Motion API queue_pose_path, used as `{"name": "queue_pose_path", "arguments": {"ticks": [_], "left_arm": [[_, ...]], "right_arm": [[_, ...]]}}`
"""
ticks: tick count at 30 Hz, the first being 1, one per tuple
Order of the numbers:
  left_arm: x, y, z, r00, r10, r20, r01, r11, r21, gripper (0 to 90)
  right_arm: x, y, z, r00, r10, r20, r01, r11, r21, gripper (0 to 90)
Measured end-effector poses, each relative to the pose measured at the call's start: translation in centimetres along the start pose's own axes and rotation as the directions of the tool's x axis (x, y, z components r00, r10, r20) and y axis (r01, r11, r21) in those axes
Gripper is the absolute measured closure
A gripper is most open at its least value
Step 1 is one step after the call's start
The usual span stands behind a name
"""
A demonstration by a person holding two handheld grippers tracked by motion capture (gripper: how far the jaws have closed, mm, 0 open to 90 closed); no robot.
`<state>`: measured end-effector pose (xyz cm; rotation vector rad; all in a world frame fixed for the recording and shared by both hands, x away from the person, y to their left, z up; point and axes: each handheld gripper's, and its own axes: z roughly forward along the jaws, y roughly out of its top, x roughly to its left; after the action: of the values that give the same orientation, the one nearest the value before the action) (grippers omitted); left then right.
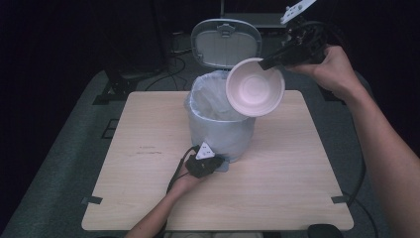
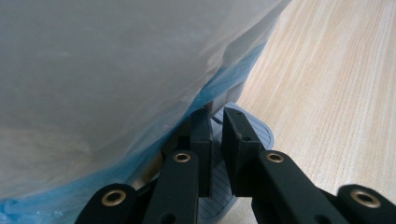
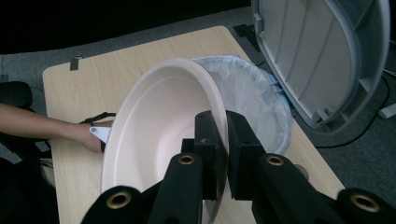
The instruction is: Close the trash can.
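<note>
High view: a pale wooden table (image 1: pixel 277 198) sits mid-frame on grey floor, dark surroundings above. At centre stands a small pedal bin (image 1: pixel 220 131) lined with a pale blue bag (image 1: pixel 208 101), its grey lid (image 1: pixel 225 42) raised upright at the top centre. The right gripper (image 1: pixel 265 63), held in a hand at the upper right, is clamped on the rim of a white bowl (image 1: pixel 255 88), tilted on edge over the bin's mouth with its hollow facing the camera. The left gripper (image 1: pixel 218 159), held low at the bin's near base, has a grey three-cornered plate on top; jaw state unclear here. Left gripper view: the bag-covered bin wall fills the upper left, wood grain the right; the left gripper (image 2: pixel 217 122) has its jaws nearly together with a thin gap, resting over a ribbed grey pedal (image 2: pixel 261 133) at the bin's foot, gripping nothing visible. Right gripper view: the right gripper (image 3: pixel 226 122) pinches the bowl (image 3: pixel 159 126) rim, the bag (image 3: pixel 257 93) opening behind it, the lid (image 3: pixel 322 56) underside at upper right, and the other forearm at left. No legible writing anywhere.
</note>
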<state>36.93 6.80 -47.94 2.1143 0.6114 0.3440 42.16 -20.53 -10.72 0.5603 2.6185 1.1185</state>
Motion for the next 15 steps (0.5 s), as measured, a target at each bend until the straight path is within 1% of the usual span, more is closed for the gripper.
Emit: {"name": "queue_pose_path", "arguments": {"ticks": [5, 10, 15], "left_arm": [[0.0, 0.0, 0.0, 1.0, 0.0, 0.002, 0.0, 1.0, 0.001, 82.9], [0.0, 0.0, 0.0, 1.0, 0.001, 0.001, -0.001, 1.0, 0.001, 82.9], [0.0, 0.0, 0.0, 1.0, 0.002, 0.002, -0.002, 1.0, 0.001, 82.8]], "right_arm": [[0.0, 0.8, 0.7, 0.9999, -0.007, -0.009, 0.007, 0.9999, 0.007, 83.7], [0.0, 1.7, 1.3, 0.9997, -0.019, -0.017, 0.019, 0.9998, 0.001, 83.8], [0.0, 2.5, 1.7, 0.9994, -0.029, -0.02, 0.029, 0.9996, 0.008, 83.8]]}}
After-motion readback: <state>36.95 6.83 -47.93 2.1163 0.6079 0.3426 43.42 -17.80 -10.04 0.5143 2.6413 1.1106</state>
